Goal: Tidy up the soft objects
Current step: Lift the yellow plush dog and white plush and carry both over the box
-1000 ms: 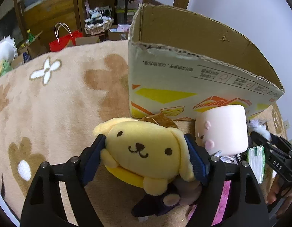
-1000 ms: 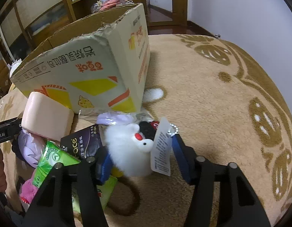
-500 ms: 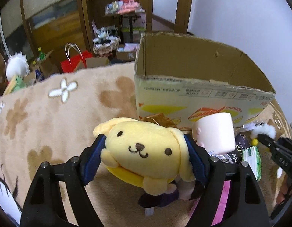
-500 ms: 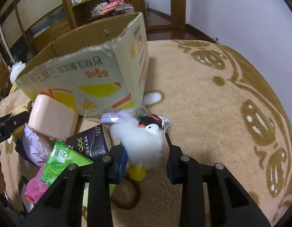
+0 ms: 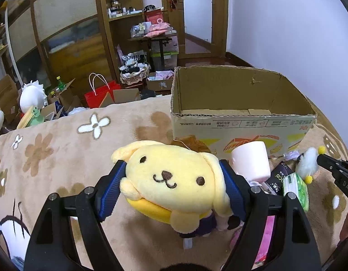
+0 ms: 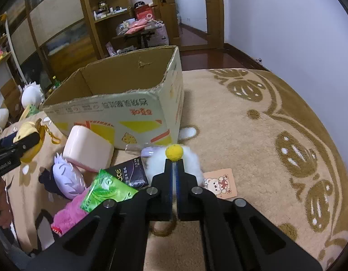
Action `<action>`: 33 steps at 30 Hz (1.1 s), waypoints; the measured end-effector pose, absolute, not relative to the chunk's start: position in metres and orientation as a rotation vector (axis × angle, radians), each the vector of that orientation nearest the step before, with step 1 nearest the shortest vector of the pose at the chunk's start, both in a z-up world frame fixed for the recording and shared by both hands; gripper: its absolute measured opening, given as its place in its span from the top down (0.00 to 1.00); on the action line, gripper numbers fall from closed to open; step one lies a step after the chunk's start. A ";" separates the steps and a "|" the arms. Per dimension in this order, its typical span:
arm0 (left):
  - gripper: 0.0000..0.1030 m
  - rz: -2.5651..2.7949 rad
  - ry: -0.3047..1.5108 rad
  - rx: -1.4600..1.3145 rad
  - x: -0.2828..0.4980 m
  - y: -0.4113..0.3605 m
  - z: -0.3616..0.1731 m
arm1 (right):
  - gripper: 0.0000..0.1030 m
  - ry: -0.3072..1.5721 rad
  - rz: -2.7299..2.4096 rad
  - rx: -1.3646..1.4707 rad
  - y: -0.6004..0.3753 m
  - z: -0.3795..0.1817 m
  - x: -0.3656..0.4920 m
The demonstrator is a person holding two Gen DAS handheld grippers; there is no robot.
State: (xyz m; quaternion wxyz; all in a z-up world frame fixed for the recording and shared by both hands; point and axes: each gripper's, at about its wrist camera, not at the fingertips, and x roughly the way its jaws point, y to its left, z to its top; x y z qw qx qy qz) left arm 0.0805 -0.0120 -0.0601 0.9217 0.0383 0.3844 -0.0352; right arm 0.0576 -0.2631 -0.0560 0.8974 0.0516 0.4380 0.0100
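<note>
My left gripper [image 5: 174,180] is shut on a yellow dog plush [image 5: 174,180] and holds it above the beige rug, in front of an open cardboard box [image 5: 241,122]. My right gripper [image 6: 174,164] is shut on a white fluffy penguin plush [image 6: 192,160] with a yellow foot on top, lifted just right of the box [image 6: 119,103]. That plush also shows in the left wrist view [image 5: 308,162]. A pink marshmallow plush [image 6: 88,149], a purple-haired doll [image 6: 65,178] and a magenta plush [image 6: 70,212] lie by the box.
A green tissue pack [image 6: 106,189] and a dark pack [image 6: 131,171] lie in the pile. A card with a bear picture [image 6: 221,183] lies on the rug [image 6: 253,146]. Shelves, a red bag [image 5: 99,92] and cartons stand beyond the rug's far edge.
My right gripper closed tight on the white penguin plush and lifted it, turning it over. My left gripper rose with the yellow dog plush, so the inside of the box now shows.
</note>
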 end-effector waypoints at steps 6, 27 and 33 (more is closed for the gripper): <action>0.22 -0.064 0.737 0.064 0.073 -0.008 -0.047 | 0.98 0.835 0.032 0.138 -0.267 -0.034 0.045; 0.22 -0.085 0.476 0.016 0.066 -0.011 0.035 | 0.98 0.578 0.130 0.155 -0.256 0.063 0.027; 0.22 -0.070 0.438 0.070 0.084 -0.022 0.058 | 0.98 0.526 0.174 0.100 -0.245 0.085 0.044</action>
